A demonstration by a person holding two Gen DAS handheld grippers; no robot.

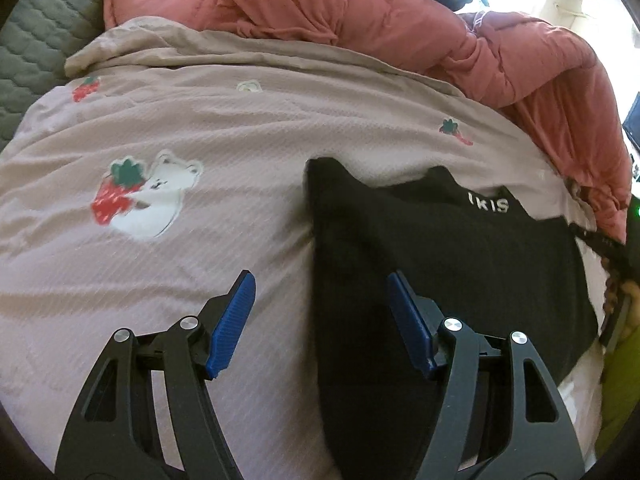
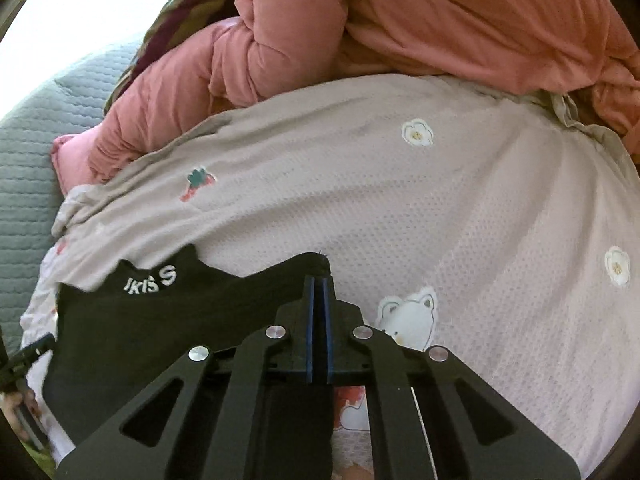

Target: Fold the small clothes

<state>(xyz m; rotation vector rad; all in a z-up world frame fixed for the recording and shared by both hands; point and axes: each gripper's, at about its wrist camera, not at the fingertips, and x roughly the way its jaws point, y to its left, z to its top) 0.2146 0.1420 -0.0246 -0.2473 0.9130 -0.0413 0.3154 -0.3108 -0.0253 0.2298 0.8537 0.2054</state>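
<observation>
A: Where is the garment?
B: A black garment (image 1: 440,264) lies on the bed's pink cover (image 1: 200,216), partly folded, it seems.
A: Grippers?
B: Left gripper (image 1: 320,292) wide apart; right gripper (image 2: 319,280) pinching the garment's corner.

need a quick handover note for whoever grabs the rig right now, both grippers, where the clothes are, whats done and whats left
Left gripper: open, holding nothing, poised above the left edge of the black garment.
Right gripper: shut on the black garment, pinching it at a top corner.
The black garment, with white lettering at its neck, lies fairly flat on the pink strawberry-and-bear blanket. A salmon quilt is bunched behind it.
Done: garment laid out and one corner gripped. No finished fold shows clearly.
Left: probably grip the other side with the left gripper, then fold it over and tidy.
</observation>
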